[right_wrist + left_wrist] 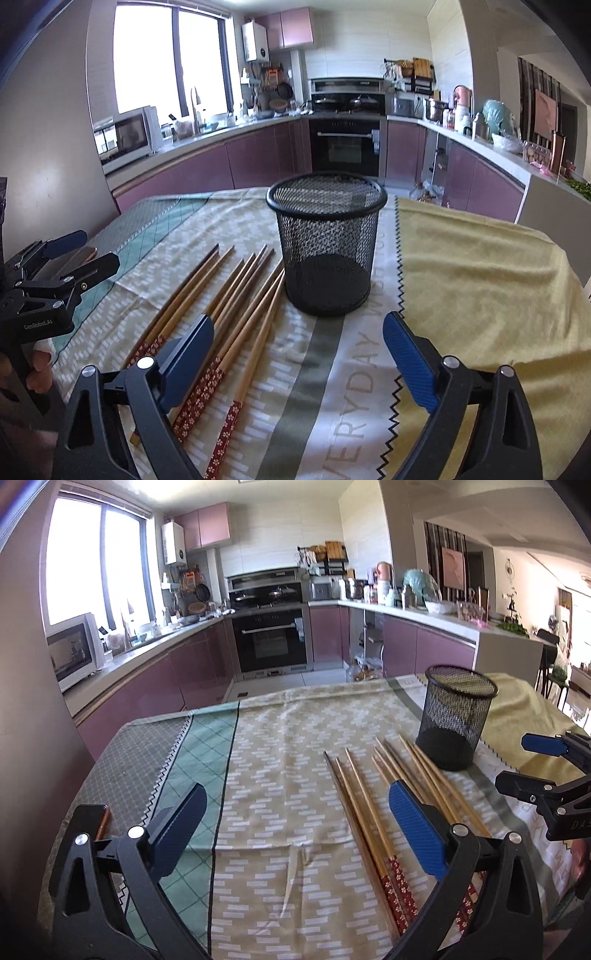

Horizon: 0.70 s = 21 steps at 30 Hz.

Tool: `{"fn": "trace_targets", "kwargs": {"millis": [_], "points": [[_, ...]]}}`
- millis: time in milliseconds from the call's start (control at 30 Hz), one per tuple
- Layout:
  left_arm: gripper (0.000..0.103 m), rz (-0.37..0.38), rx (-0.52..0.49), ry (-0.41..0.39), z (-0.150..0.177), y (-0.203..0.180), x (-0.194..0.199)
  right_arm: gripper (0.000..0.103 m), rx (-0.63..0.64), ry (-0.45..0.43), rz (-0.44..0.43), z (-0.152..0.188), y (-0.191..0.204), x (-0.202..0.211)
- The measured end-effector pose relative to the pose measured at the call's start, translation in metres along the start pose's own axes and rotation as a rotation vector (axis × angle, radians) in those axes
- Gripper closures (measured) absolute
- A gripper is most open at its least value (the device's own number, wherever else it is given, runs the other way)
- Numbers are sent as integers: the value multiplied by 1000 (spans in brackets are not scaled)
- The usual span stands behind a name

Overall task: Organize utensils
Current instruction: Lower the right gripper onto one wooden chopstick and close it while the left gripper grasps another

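- The chopsticks (pixel 236 302) lie loose in a rough fan on the tablecloth (pixel 332 369), tips toward the cup (pixel 327 251), red patterned ends toward the camera.
- The mesh cup stands upright just beside their tips and looks empty, so by my reading nothing is sorted yet; every stick is left to gather and drop in.
- The right gripper (pixel 299 362) hangs over the cloth in front of the cup, jaws wide, nothing between them; its left pad sits over the chopstick handles.
- The left gripper (pixel 295 830) is also spread wide and empty, its right pad above the sticks.
- A dark phone-like thing (pixel 101 818) lies at the table's left edge, well apart.
- Behind the table is a kitchen: oven (pixel 345 147), microwave (pixel 125 138), crowded counters.
- Nothing blocks the cup; the sticks overlap, which may hinder a clean pick.
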<state>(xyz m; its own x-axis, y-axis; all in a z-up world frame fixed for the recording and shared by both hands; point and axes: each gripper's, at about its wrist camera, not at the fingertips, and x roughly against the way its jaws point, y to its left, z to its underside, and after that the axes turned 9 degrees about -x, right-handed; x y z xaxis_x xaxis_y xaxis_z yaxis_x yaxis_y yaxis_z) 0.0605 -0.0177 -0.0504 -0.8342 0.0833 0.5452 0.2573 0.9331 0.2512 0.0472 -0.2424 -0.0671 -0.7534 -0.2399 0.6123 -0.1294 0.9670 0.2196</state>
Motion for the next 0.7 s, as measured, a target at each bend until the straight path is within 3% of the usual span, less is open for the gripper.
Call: {"fn": "trace_targets", "kwargs": {"millis": [67,333,533,700], "points": [[18,21,-14,51,3,-2,-14,27,10,48,5,3,2,-10],[35,98,-74,158,7,-16,-53,59,51,170,-3,9,14,-37],[54,137,-85,237,7,-21,-71,67,49,209,0,8,16,-43],[54,178,-77,251,3,-21,-81,70,34,222,-3,4,11,-48]]}}
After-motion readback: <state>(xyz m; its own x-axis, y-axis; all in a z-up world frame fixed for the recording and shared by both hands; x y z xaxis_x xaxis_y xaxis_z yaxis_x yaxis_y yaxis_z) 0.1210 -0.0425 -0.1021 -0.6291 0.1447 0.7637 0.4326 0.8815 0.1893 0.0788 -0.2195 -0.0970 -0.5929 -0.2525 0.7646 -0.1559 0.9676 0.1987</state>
